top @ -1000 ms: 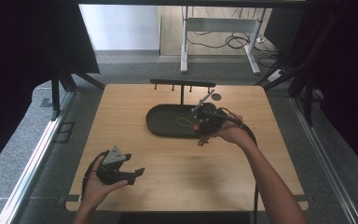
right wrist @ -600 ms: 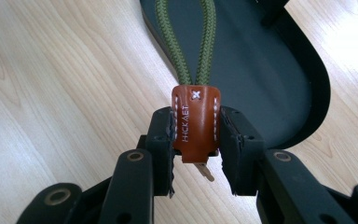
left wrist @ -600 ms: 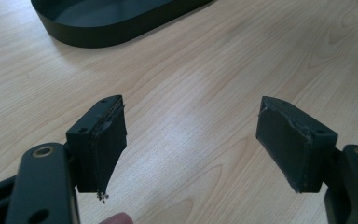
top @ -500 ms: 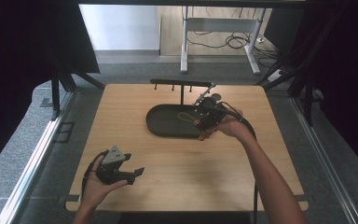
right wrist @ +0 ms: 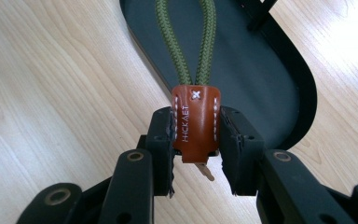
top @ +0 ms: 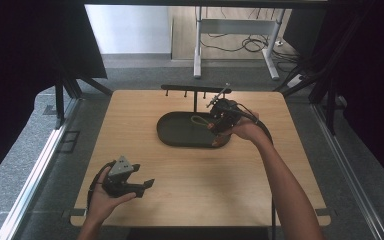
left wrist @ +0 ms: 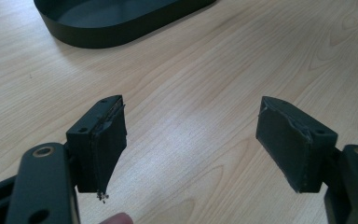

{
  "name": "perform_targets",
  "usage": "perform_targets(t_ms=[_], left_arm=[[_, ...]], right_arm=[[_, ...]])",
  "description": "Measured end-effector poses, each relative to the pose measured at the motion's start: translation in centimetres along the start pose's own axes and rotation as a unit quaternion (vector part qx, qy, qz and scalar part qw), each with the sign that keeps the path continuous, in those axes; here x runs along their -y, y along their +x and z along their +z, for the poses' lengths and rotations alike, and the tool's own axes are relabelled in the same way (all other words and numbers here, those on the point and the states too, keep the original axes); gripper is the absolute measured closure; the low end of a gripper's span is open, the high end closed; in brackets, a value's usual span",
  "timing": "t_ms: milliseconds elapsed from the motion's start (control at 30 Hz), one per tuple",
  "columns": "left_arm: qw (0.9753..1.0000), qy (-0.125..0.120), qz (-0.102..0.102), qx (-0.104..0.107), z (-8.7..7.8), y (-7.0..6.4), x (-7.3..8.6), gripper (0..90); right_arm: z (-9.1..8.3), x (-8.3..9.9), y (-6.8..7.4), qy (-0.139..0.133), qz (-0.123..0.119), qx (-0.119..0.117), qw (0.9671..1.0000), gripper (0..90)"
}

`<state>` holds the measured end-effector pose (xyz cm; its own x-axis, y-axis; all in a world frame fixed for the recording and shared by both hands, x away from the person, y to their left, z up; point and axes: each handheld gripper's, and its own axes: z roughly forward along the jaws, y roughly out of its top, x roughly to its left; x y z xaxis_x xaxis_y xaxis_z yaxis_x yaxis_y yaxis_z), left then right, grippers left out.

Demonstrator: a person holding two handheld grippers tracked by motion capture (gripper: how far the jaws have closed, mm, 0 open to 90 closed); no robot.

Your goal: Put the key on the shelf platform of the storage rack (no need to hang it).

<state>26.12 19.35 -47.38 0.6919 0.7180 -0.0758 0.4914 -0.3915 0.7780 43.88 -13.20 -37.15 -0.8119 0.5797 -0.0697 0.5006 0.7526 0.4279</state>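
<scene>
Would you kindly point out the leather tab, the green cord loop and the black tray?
leather tab (right wrist: 195,122), right gripper view, its stitched face.
green cord loop (right wrist: 173,49), right gripper view, left strand.
black tray (top: 169,136), high view, left rim.

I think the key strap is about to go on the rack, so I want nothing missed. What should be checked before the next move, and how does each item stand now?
1. Grip: the right gripper is shut on the brown leather tab, both jaws on its sides. Ok.
2. Loop: the green cord loop runs clear of the jaws. Ok.
3. Strap clear of the black oval tray: cannot tell.
4. Black peg rack stands behind the tray, pegs bare. Ok.
5. Left gripper open, parked near the front edge of the light wooden table. Ok.
</scene>
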Motion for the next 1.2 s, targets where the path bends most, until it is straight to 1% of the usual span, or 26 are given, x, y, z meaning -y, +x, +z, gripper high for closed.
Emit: perform_targets(t_ms=[133, 167, 367, 500, 567, 633, 667, 867, 967, 1000, 1100, 1200], left_arm=[[1.0, -0.002, -0.001, 0.0, -0.1, 0.0, 0.0, 24.7], [1.0, -0.002, -0.001, 0.0, -0.1, 0.0, 0.0, 24.6], [1.0, 0.0, 0.001, 0.001, 0.0, 0.1, 0.0, 24.6], [1.0, 0.0, 0.0, 0.0, -0.1, 0.1, 0.0, 24.7], [1.0, 0.0, 0.0, 0.0, -0.1, 0.1, 0.0, 24.7], [1.0, 0.0, 0.0, 0.0, -0.1, 0.1, 0.0, 24.7], [1.0, 0.0, 0.0, 0.0, -0.1, 0.1, 0.0, 24.6], [1.0, -0.001, -0.001, 0.0, -0.1, 0.1, 0.0, 24.7], [1.0, -0.001, -0.001, 0.0, -0.1, 0.2, 0.0, 24.7], [1.0, -0.001, -0.001, 0.0, -0.1, 0.2, 0.0, 24.6], [1.0, -0.001, -0.002, 0.001, -0.1, 0.1, 0.0, 24.7], [1.0, -0.006, -0.001, 0.005, -0.3, 0.0, -0.1, 24.6]], right_arm=[[0.4, -0.2, -0.3, 0.0, -0.001, 0.0, 1.0, 67.1], [0.4, -0.3, -0.3, 0.001, 0.003, 0.001, 1.0, 67.1], [0.7, -0.6, -0.7, 0.0, 0.007, 0.0, 1.0, 67.1], [1.1, -1.0, -1.1, -0.001, 0.007, 0.0, 1.0, 67.0], [1.3, -1.2, -1.3, 0.003, 0.006, 0.001, 1.0, 67.1], [1.5, -1.3, -1.4, 0.0, 0.007, -0.001, 1.0, 67.1], [1.6, -1.4, -1.4, 0.0, 0.012, -0.001, 0.9999, 67.1], [2.4, -1.6, -2.0, 0.003, 0.015, 0.0, 0.9999, 67.0], [2.6, -1.7, -2.4, 0.004, 0.013, 0.002, 0.9999, 67.0], [2.6, -1.8, -2.4, 0.006, 0.016, 0.005, 0.9998, 67.1], [2.6, -1.9, -2.6, 0.004, 0.017, 0.004, 0.9998, 67.1], [2.7, -2.0, -2.8, 0.002, 0.019, 0.005, 0.9998, 67.0]])
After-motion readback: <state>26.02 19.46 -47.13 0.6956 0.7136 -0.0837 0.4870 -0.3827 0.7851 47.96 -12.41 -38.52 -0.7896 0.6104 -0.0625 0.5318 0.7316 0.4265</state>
